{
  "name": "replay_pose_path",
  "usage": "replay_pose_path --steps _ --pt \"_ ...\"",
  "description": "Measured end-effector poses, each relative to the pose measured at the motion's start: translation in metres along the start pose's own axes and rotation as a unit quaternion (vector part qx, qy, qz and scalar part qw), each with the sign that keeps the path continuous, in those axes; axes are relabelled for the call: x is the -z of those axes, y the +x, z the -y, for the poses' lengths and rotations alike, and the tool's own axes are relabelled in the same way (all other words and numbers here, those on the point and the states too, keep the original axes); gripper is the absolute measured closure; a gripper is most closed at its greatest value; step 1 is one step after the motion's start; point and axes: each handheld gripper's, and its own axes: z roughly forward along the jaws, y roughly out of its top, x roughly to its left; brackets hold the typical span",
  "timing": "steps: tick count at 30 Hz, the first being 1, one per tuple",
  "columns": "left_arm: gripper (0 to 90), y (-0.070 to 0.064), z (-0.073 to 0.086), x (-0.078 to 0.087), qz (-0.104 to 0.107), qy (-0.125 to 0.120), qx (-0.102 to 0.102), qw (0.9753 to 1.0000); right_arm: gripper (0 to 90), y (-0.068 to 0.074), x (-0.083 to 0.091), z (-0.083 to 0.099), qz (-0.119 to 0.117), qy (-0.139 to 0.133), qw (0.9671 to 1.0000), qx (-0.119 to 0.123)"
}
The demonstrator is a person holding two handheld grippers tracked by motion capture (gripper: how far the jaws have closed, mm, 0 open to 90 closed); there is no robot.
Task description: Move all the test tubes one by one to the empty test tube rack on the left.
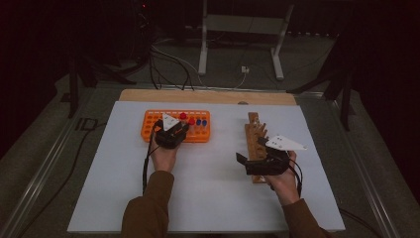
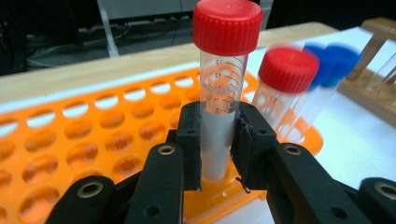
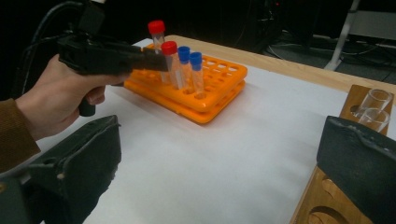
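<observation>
An orange tube rack [image 1: 153, 124] [image 2: 70, 135] [image 3: 219, 84] stands on the white mat. It holds two red-capped tubes and two blue-capped tubes [image 1: 201, 122] [image 3: 196, 70]. My left gripper [image 1: 180, 127] [image 2: 218, 135] [image 3: 156, 63] is shut on the clear body of one red-capped tube [image 1: 183, 116] [image 2: 219, 88] [image 3: 157, 28], which stands upright. Its lower end sits at the rack's near edge, partly hidden by the jaws. The second red-capped tube [image 2: 287, 79] [image 3: 169, 56] stands just beside it. My right gripper [image 1: 242, 161] [image 3: 219, 158] is open with nothing between its jaws, next to a wooden rack [image 1: 255, 134] [image 3: 327, 196].
The wooden rack holds clear uncapped glass tubes [image 3: 376, 105] at its far end. Bare white mat [image 1: 208, 188] lies between the two racks. A wooden table edge [image 1: 208, 95] runs behind the mat. Cables and a metal stand [image 1: 237, 29] are on the floor beyond.
</observation>
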Motion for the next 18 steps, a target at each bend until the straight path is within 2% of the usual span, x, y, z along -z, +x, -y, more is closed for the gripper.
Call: replay_pose_path --steps 11,18 --pt "74.8 -0.0007 0.0057 -0.0057 -0.004 0.029 -0.015 0.9995 0.2 0.0006 -0.0025 0.0015 -0.003 0.005 1.0000 0.002" --pt "74.7 0.0003 0.0060 -0.0058 -0.001 0.034 -0.013 0.9993 0.2 0.0008 -0.0035 0.0022 -0.004 0.008 1.0000 0.004"
